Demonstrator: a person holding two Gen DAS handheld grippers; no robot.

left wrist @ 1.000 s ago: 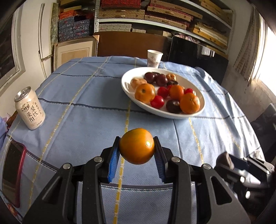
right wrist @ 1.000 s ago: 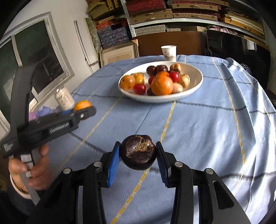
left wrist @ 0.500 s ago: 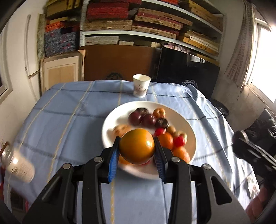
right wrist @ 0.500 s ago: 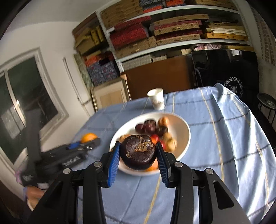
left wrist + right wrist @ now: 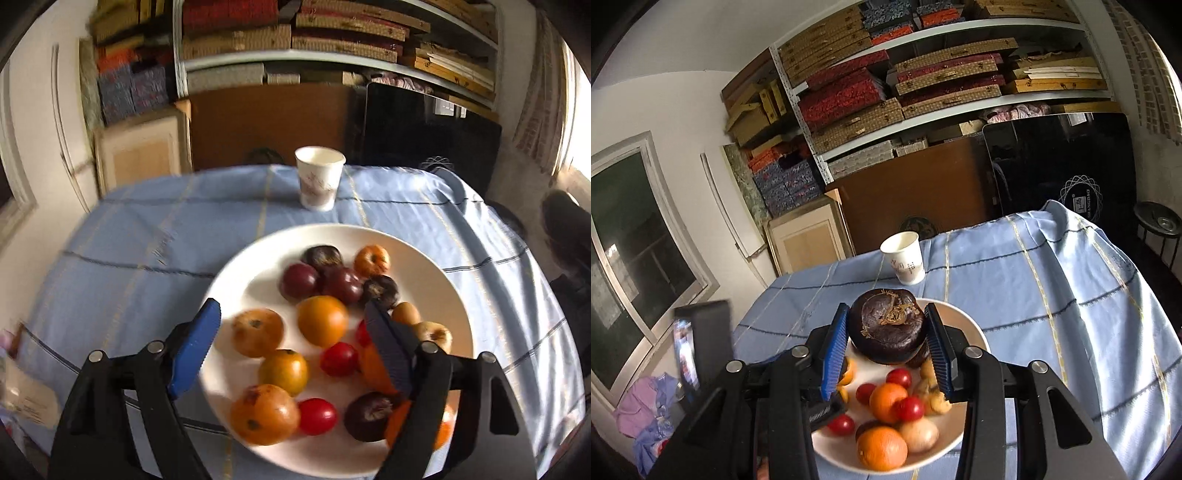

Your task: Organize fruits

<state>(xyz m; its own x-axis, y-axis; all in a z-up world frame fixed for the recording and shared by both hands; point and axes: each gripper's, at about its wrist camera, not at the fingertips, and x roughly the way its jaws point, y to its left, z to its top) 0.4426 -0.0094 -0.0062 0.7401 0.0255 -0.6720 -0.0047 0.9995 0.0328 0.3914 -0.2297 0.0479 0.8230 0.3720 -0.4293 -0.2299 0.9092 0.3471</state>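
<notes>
A white plate (image 5: 255,273) on the blue cloth holds several orange, red and dark purple fruits. My left gripper (image 5: 291,314) hovers over its near side. Its jaws are opening, and the pads touch nothing. A round orange-yellow fruit (image 5: 322,320) lies free in the plate, seen between and beyond the two blue pads. My right gripper (image 5: 885,314) is shut on a dark brown fruit (image 5: 888,332) with a dried calyx on top. It holds that fruit above the far half of the plate (image 5: 975,334), hiding the fruits behind it.
A paper cup (image 5: 319,182) stands just beyond the plate, also in the right wrist view as the cup (image 5: 905,258). A blurred drink can (image 5: 22,398) sits at the table's left edge. Shelves of boxes, a brown cabinet and a black panel stand behind the table.
Both grippers have moved forward from the near table to over the plate. The left jaws have parted and let go of the orange-yellow fruit. The right still grips the dark fruit.
</notes>
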